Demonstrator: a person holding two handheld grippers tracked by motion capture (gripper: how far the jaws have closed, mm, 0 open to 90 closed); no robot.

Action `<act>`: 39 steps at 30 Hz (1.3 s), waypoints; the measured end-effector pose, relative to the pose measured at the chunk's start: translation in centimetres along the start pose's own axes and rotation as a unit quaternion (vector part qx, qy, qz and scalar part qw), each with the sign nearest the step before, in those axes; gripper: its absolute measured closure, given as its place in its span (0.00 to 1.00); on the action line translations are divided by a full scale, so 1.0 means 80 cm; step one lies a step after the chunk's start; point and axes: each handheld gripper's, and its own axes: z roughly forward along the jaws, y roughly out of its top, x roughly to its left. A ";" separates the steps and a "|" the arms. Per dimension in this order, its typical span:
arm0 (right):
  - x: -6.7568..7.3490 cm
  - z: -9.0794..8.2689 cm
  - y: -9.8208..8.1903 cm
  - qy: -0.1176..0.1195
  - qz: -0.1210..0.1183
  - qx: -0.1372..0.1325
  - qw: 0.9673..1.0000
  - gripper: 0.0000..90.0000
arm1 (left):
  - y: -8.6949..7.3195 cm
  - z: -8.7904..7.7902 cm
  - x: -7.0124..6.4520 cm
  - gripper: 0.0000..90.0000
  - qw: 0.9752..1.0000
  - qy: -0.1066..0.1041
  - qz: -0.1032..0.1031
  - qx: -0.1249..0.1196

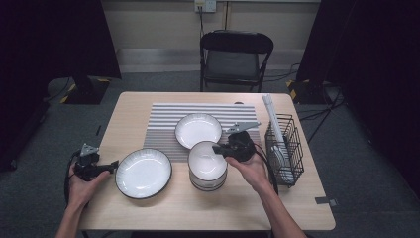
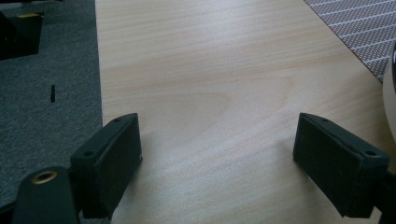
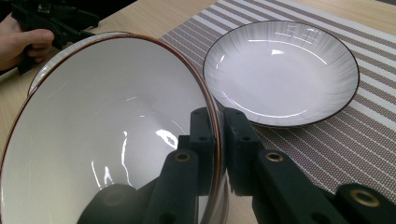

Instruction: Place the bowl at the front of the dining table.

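At the left edge of the bench [image 1: 208,213], the left claw [image 1: 113,166] lies low in the person's left hand [image 1: 81,183], its tips pointing right toward the shallow plate [image 1: 143,173] just beside it, not touching. In the left gripper view its jaws stand wide apart with nothing between them but bare wood; the bench's left edge runs close by the left jaw, with grey carpet [image 2: 46,93] beyond it, and a broad stretch of open wood lies ahead up to the corner of the striped placemat [image 2: 369,32].

The shallow plate sits on bare wood near the front of the bench, its far rim touching or overlapping the placemat's [image 1: 163,119] near edge. Right of it stands the deep bowl [image 1: 207,166], close to the plate but apart from it. A second plate [image 1: 198,130] rests on the placemat just behind the bowl; their rims look close, and I cannot tell whether they touch.

The right claw [image 1: 217,148] is clamped on the bowl's far right rim: in the right gripper view one jaw is inside the brown-edged rim [image 3: 205,93] and the other outside, pressed together on the wall. The right hand [image 1: 252,171] holds the gripper between the bowl and the black wire rack [image 1: 287,148], which stands near the bench's right edge with white pieces in it. That gap is narrow. Open wood lies along the front edge.
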 end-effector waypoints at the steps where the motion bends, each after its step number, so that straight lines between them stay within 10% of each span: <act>1: 0.000 0.000 0.001 0.000 -0.001 0.000 1.000 0.92 | 0.000 0.000 0.000 0.16 1.000 0.000 0.000 0.000; 39: -0.007 0.007 0.057 -0.002 0.028 -0.020 0.999 0.92 | 0.003 0.004 -0.002 0.11 1.000 -0.002 0.001 0.006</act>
